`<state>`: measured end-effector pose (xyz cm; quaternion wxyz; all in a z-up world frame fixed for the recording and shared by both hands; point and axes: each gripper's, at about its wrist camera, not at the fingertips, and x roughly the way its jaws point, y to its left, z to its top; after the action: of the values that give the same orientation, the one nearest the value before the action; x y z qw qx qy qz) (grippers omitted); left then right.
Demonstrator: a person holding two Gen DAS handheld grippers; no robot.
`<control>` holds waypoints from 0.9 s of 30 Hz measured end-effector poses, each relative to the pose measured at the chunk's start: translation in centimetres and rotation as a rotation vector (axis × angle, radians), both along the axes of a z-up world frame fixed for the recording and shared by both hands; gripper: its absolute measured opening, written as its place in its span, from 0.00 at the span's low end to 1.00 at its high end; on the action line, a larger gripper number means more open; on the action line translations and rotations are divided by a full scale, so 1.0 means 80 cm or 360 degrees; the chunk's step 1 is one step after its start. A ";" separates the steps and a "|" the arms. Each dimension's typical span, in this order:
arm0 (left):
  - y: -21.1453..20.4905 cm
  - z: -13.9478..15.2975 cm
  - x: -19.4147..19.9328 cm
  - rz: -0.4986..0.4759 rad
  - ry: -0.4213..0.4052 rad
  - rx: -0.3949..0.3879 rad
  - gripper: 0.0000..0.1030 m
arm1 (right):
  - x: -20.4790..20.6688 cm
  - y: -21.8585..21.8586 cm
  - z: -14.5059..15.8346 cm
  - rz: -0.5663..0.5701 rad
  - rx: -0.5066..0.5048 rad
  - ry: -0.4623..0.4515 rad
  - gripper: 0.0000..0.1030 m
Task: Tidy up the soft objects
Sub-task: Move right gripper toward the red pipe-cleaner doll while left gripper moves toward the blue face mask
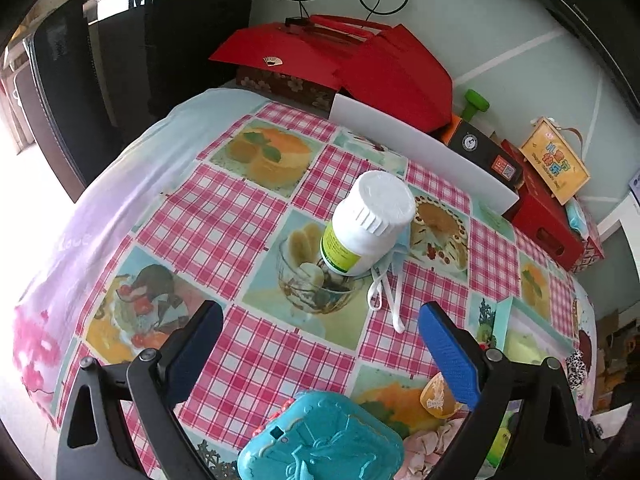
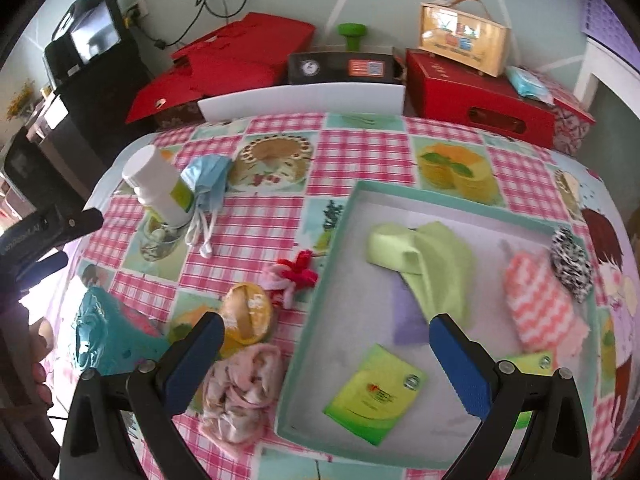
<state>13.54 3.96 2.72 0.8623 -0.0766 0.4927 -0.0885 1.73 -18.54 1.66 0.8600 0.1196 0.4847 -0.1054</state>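
In the right wrist view a shallow teal-rimmed tray (image 2: 340,240) holds a green cloth (image 2: 432,264), a purple cloth (image 2: 408,320), a pink chevron cloth (image 2: 536,304), a black-and-white scrunchie (image 2: 570,264) and a green packet (image 2: 374,392). Left of it on the tablecloth lie a red-and-pink bow (image 2: 294,276) and a crumpled pink cloth (image 2: 240,392). My right gripper (image 2: 328,360) is open above the tray's left edge, holding nothing. A blue face mask (image 1: 400,252) lies pinned under a white bottle (image 1: 368,224). My left gripper (image 1: 320,344) hangs open just short of it.
A teal embossed case (image 1: 320,440) and a yellow round compact (image 2: 246,312) sit near the front edge. Red boxes (image 2: 476,96), a black box (image 2: 344,66) and a white board (image 2: 304,98) line the back. A hand (image 2: 40,360) shows at the left.
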 end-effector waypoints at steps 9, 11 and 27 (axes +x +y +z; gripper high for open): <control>0.006 0.003 0.018 0.0065 0.0021 0.0001 0.95 | 0.027 0.003 -0.012 0.0060 0.0047 -0.0011 1.00; 0.005 0.001 0.020 0.0063 0.0026 -0.0003 0.95 | 0.034 -0.001 -0.011 0.0063 0.0058 -0.0027 1.00; -0.061 -0.023 0.028 -0.0177 0.0147 0.0064 0.95 | 0.073 -0.001 -0.037 0.0128 0.0199 0.0075 0.82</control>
<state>15.79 -0.89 0.86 0.8337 -0.0356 0.5372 -0.1227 7.59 -18.59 -1.30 0.8428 0.1512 0.5148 -0.0430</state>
